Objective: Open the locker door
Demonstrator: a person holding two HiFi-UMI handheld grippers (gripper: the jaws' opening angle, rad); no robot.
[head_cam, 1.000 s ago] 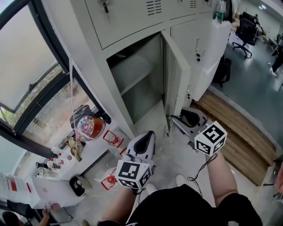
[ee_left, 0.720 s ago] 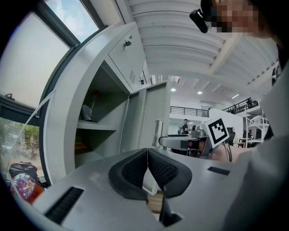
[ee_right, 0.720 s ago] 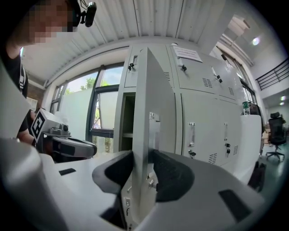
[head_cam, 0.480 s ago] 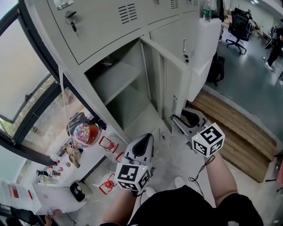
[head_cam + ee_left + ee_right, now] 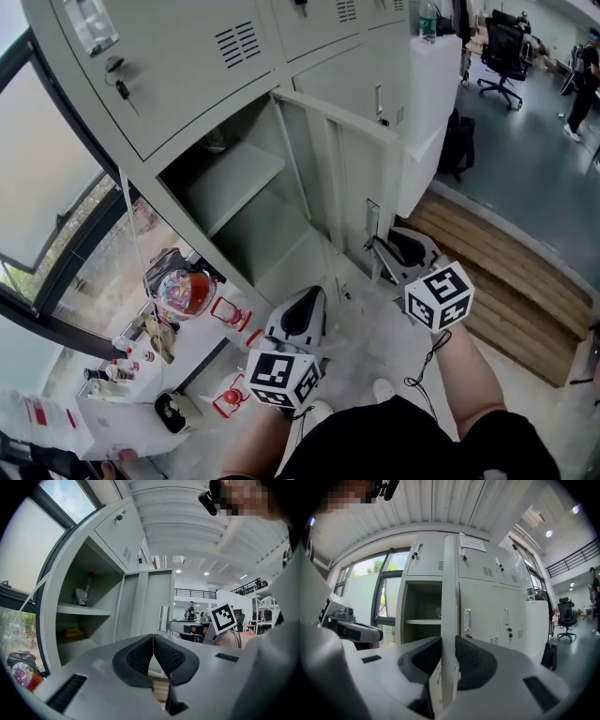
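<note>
Left of you a window [image 5: 56, 187] rises over a colourful ball [image 5: 180, 292] and a cluttered white shelf [image 5: 103, 417], while to your right lie wooden planks [image 5: 511, 272], an office chair [image 5: 506, 52] farther off.

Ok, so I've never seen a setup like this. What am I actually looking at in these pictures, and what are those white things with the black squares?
There is no robot here: a person holds a handheld two-jaw gripper in each hand. Each checkered cube is part of a gripper. One picture comes from a camera on the person's head, looking down. The other two cameras ride on the grippers and look along their jaws. The person stands in front of grey lockers. One locker door is already swung open, showing a shelf inside. The right gripper has the door's edge between its jaws, which are closing on it. The left gripper is shut and holds nothing.
</note>
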